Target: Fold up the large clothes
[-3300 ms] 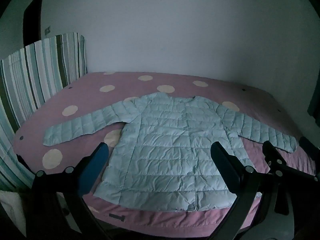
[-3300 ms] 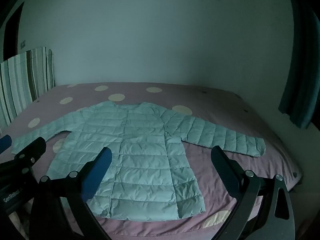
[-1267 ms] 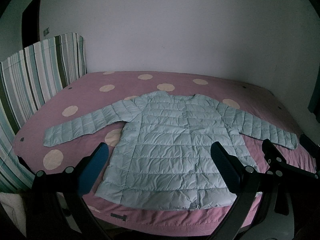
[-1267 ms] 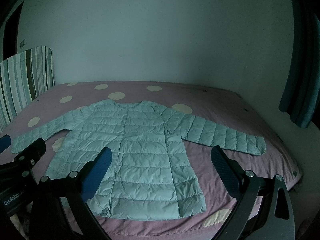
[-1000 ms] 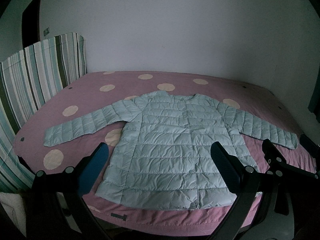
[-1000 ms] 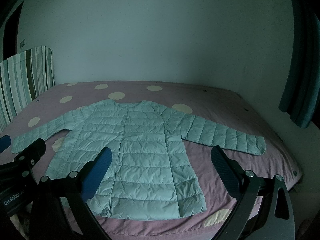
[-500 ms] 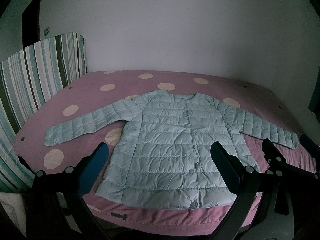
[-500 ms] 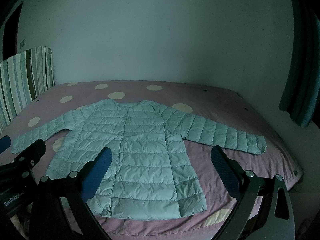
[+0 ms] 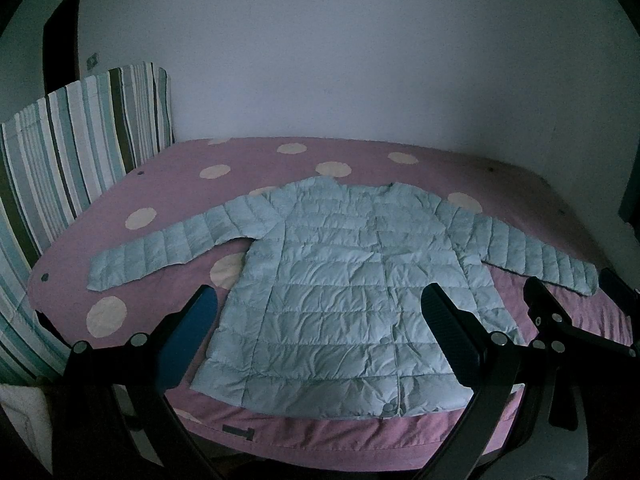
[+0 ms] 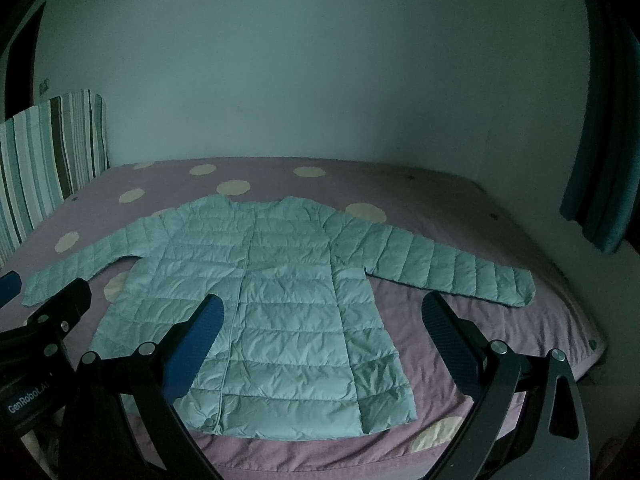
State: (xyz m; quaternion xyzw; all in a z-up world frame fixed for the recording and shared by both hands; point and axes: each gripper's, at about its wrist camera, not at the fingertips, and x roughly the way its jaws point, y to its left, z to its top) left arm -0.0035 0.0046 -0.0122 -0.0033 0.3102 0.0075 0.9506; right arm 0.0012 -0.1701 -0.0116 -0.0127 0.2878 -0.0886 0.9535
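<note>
A pale blue quilted jacket point(image 9: 344, 280) point(image 10: 276, 288) lies flat and face up on the bed, both sleeves spread out to the sides and its hem toward me. My left gripper point(image 9: 320, 304) hovers open above the hem, short of the bed's near edge, with nothing between its fingers. My right gripper point(image 10: 320, 304) also stands open and empty, over the jacket's lower right part. The right gripper's frame shows at the right edge of the left wrist view, and the left gripper's frame at the left edge of the right wrist view.
The bed point(image 9: 500, 184) has a pink cover with cream dots and fills the room up to a plain wall. A striped headboard point(image 9: 60, 152) stands at its left end. A dark teal curtain point(image 10: 600, 184) hangs at the right.
Both views have crept very slightly; the jacket has not moved and both grippers have stayed open.
</note>
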